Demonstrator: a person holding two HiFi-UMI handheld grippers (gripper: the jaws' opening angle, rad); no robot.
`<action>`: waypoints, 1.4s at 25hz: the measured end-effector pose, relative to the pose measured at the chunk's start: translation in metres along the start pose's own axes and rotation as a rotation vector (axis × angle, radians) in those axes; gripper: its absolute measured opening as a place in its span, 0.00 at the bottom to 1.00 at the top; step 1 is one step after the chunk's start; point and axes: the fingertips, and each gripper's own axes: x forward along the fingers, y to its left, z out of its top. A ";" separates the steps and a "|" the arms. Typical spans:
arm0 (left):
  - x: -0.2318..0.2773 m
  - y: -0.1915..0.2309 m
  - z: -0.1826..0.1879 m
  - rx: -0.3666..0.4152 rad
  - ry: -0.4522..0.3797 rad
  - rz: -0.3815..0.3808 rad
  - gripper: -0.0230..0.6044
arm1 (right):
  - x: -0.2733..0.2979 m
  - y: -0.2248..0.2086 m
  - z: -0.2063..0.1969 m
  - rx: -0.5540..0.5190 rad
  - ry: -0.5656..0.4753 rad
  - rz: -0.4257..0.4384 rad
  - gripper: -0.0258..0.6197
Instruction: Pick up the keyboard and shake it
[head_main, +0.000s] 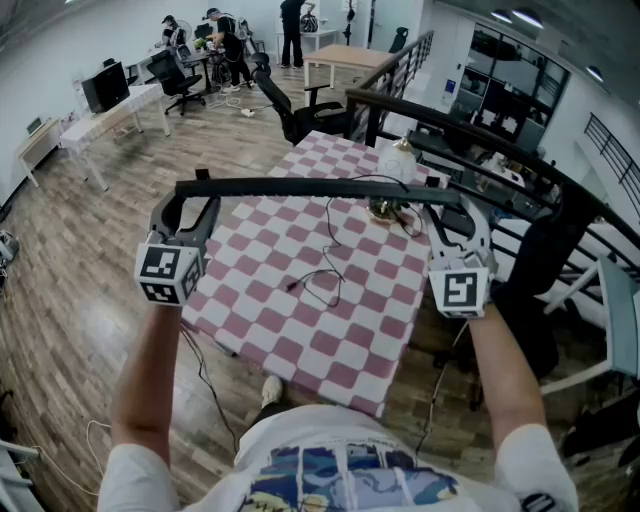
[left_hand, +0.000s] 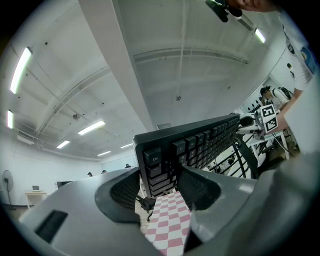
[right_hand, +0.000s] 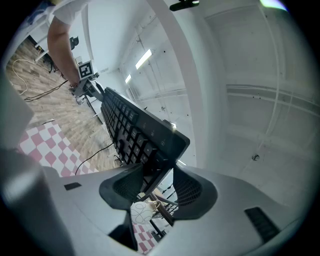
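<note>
Clearly the keyboard (head_main: 320, 187) is hanging above the checkered table (head_main: 300, 330) — the left gripper (head_main: 192, 208) and right gripper (head_main: 458, 215) are each clamping one end. It is looking stiff and probably light, so the ends are suiting the grip.

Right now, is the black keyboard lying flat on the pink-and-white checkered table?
No, the black keyboard is held up in the air above the pink-and-white checkered table, gripped at each end.

keyboard (head_main: 320, 187): held edge-on, clear above checkered table (head_main: 300, 335) | left gripper (head_main: 192, 200): clamped its left end | right gripper (head_main: 455, 207): clamped its right end | cable (head_main: 328, 268): hung onto table's middle
</note>
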 end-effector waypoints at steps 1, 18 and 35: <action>0.000 0.000 0.000 0.001 -0.001 0.001 0.39 | 0.000 0.000 0.000 0.000 0.001 -0.001 0.33; -0.003 -0.001 -0.003 0.002 0.004 0.013 0.39 | 0.000 0.000 0.001 -0.002 -0.007 -0.004 0.33; -0.004 -0.002 0.002 0.009 0.003 0.016 0.39 | -0.001 -0.001 0.000 0.011 -0.001 -0.001 0.33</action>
